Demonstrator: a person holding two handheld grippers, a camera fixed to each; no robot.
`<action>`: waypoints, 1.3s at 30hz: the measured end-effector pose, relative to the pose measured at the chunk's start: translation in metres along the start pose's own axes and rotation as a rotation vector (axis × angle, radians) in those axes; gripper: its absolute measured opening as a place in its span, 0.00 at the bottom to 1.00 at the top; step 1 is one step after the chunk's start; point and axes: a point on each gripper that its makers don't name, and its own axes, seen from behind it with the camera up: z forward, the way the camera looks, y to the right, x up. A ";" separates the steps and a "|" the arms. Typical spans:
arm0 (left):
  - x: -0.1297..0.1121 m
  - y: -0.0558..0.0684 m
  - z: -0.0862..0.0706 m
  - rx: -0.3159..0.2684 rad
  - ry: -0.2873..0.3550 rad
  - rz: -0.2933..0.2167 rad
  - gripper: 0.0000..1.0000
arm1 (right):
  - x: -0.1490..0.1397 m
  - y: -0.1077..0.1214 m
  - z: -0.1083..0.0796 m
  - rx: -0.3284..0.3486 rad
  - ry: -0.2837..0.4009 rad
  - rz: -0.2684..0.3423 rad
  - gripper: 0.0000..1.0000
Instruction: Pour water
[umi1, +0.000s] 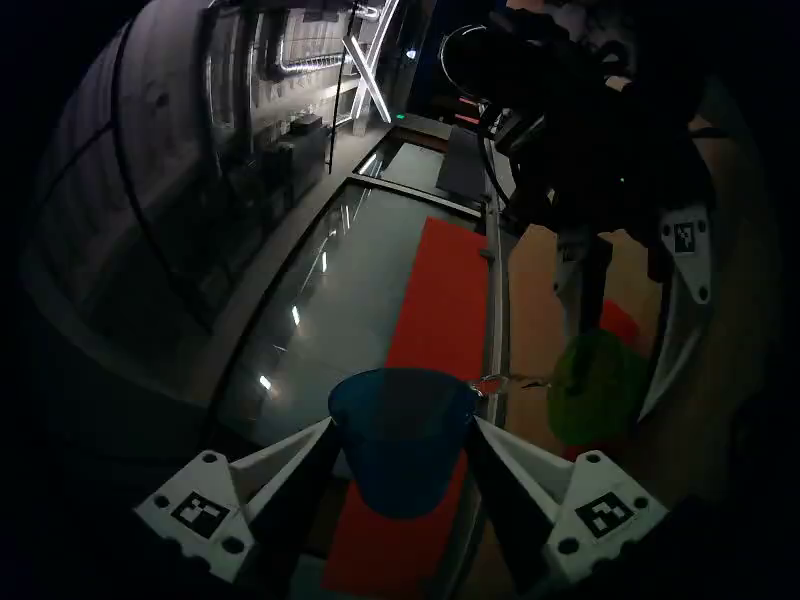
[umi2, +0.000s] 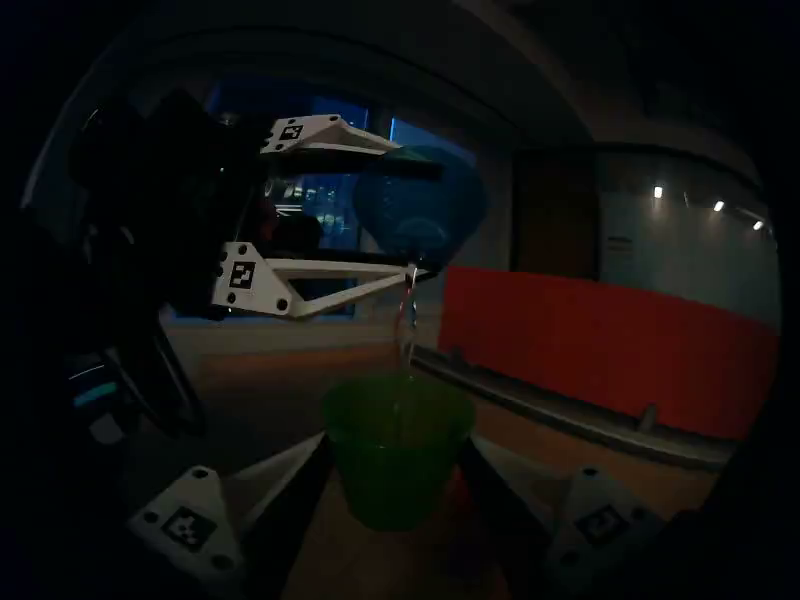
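Closest to the lens in the left gripper view, the left gripper (umi1: 402, 430) has its two white fingers closed in against the sides of a blue cup (umi1: 400, 445). The cup fills the narrow gap between them, with its rim facing away from the camera. Beyond the cup a red panel (umi1: 440, 300) runs away from the camera, with dark reflective glass (umi1: 330, 290) beside it. To the right, the right gripper (umi1: 605, 380) reaches in from above over a brown wooden surface (umi1: 530, 300). A green cup (umi1: 595, 385) sits between its fingers, near the blue cup's rim but apart from it. The dim light hides how firmly that cup is held from this angle.

Nearest the lens in the right gripper view, the right gripper (umi2: 398, 445) has its fingers drawn in on either side of the green cup (umi2: 398, 460), which stands upright with both fingers pressing on its walls. Above it, the left gripper (umi2: 430, 220) comes in from the left, one finger above the other, gripping the blue cup (umi2: 420, 205) tipped on its side. A thin stream of water (umi2: 407, 320) falls from the blue cup's lower lip straight into the open mouth of the green cup. The red panel (umi2: 610, 340) stretches across the right background above the wooden surface (umi2: 250, 370), and small ceiling lights (umi2: 657, 190) glow at the upper right.
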 end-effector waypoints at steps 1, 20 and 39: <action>0.000 0.000 0.000 0.000 0.000 0.004 0.83 | 0.000 0.000 0.000 0.000 0.001 0.000 1.00; -0.002 -0.002 0.003 0.020 -0.005 0.098 0.83 | -0.001 -0.001 0.003 0.000 0.008 0.004 1.00; 0.002 -0.003 0.005 0.031 0.001 0.179 0.83 | 0.002 -0.003 0.003 0.000 0.014 0.002 1.00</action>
